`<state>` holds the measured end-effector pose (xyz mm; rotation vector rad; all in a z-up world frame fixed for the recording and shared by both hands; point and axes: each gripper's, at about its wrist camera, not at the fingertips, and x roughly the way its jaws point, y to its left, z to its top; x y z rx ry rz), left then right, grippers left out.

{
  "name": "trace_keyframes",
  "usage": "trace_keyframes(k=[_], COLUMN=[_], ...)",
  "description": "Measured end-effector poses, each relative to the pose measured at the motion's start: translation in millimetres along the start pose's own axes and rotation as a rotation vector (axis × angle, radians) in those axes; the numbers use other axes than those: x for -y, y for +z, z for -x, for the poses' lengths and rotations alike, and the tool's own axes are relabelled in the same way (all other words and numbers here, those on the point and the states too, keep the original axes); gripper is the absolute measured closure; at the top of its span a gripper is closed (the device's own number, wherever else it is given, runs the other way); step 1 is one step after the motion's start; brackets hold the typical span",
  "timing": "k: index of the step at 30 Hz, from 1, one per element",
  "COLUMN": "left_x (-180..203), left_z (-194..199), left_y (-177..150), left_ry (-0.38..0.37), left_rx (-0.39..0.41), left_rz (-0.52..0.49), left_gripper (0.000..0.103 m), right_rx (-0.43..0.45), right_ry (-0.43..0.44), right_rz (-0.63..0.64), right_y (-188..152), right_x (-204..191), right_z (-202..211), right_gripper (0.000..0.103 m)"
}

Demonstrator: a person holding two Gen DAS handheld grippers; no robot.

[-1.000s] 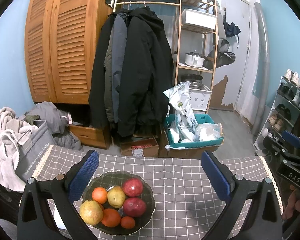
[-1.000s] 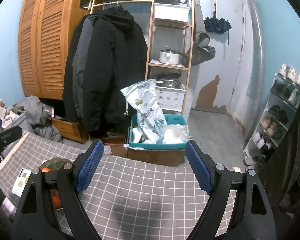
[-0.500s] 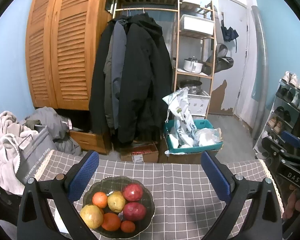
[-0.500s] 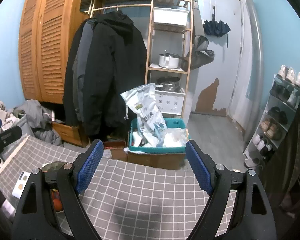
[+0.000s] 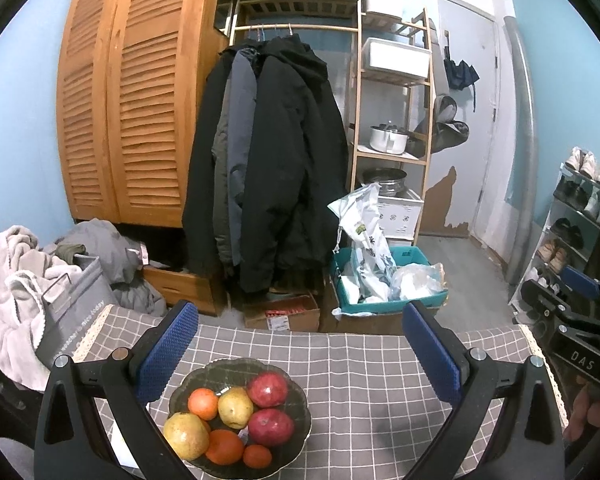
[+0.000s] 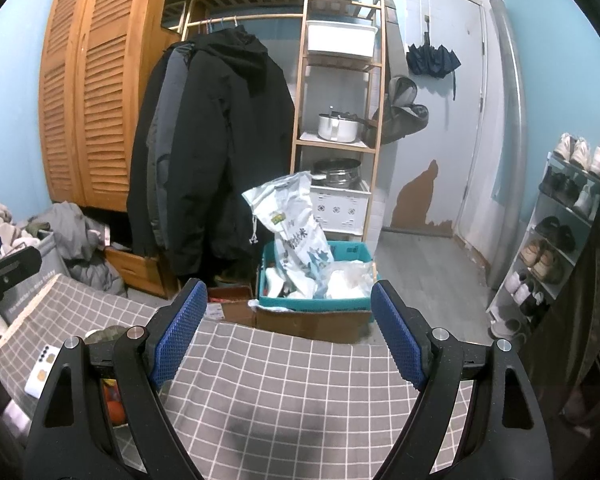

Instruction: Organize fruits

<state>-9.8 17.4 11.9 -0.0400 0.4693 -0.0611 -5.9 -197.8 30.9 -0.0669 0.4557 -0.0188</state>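
A dark glass bowl (image 5: 296, 396) sits on the grey checked tablecloth (image 5: 360, 364) in the left wrist view. It holds two red apples (image 5: 268, 389), two yellow pears (image 5: 235, 401) and three oranges (image 5: 203, 403). My left gripper (image 5: 298, 346) is open and empty, raised above and behind the bowl. My right gripper (image 6: 286, 330) is open and empty over bare cloth (image 6: 292, 380). In the right wrist view the bowl (image 6: 104, 336) is mostly hidden behind the left finger; an orange (image 6: 114, 406) shows below it.
A white phone (image 6: 40, 370) lies on the cloth's left side. Past the table's far edge stand a teal crate of bags (image 5: 384, 280), cardboard boxes (image 5: 284, 314), hanging coats (image 5: 268, 168) and a wooden shelf (image 5: 392, 152). A laundry pile (image 5: 24, 280) is left, a shoe rack (image 5: 572, 232) right.
Both grippers have risen and tilted up a little; the table and bowl sit lower in view. Both stay open and empty.
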Motion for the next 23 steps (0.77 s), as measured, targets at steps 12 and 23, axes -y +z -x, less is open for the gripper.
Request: trace_keyframes(k=[12,23], left_x=[1.6,-0.4], left_z=[1.5,2.5], left_y=[-0.3,0.1], left_ry=[0.009,0.037], left_rx=[-0.003,0.0], left_rz=[-0.007,-0.008], left_gripper=[0.0,0.0], right_rx=[-0.001,-0.001], right_ry=[0.0,-0.001], right_rz=[0.003,0.002], right_y=[-1.2,-0.9], right_x=[-1.5,-1.7], right_z=[1.2,1.4], right_gripper=[0.02,0.02])
